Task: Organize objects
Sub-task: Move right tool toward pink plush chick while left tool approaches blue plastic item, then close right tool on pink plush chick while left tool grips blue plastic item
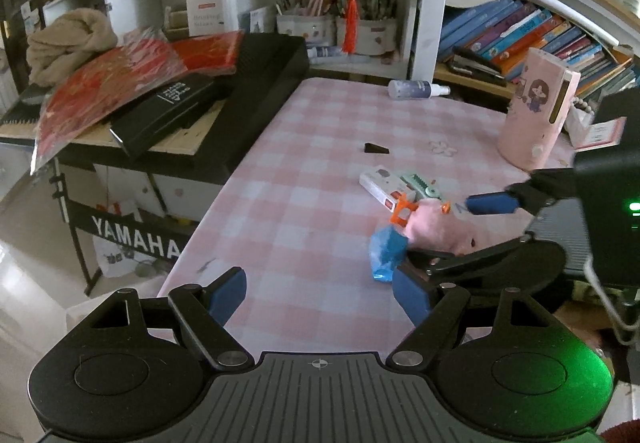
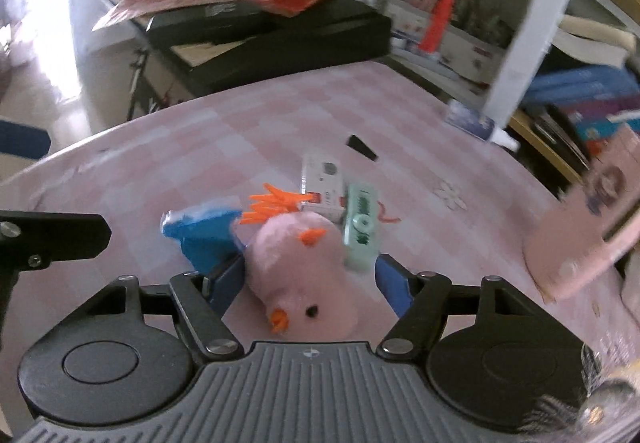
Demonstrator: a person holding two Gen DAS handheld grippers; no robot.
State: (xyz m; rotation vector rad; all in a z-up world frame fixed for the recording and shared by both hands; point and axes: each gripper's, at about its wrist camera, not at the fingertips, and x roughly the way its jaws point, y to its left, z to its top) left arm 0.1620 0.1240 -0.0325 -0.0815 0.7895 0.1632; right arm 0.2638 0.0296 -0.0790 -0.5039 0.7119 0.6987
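A pink plush chick (image 2: 304, 263) with orange feet and beak lies on the pink checked table (image 1: 304, 203), also in the left wrist view (image 1: 436, 227). My right gripper (image 2: 310, 283) is open with its jaws either side of the chick, not closed on it; it shows from the side in the left wrist view (image 1: 444, 239). Beside the chick lie a blue wrapped item (image 2: 204, 239), a white box (image 2: 324, 183) and a mint green tool (image 2: 360, 231). My left gripper (image 1: 316, 295) is open and empty, near the table's front edge.
A small black wedge (image 1: 376, 149) and a spray bottle (image 1: 416, 89) lie farther back. A pink patterned container (image 1: 536, 111) stands at the right. A black keyboard with red papers (image 1: 224, 91) borders the table's left. Bookshelves (image 1: 532, 31) stand behind.
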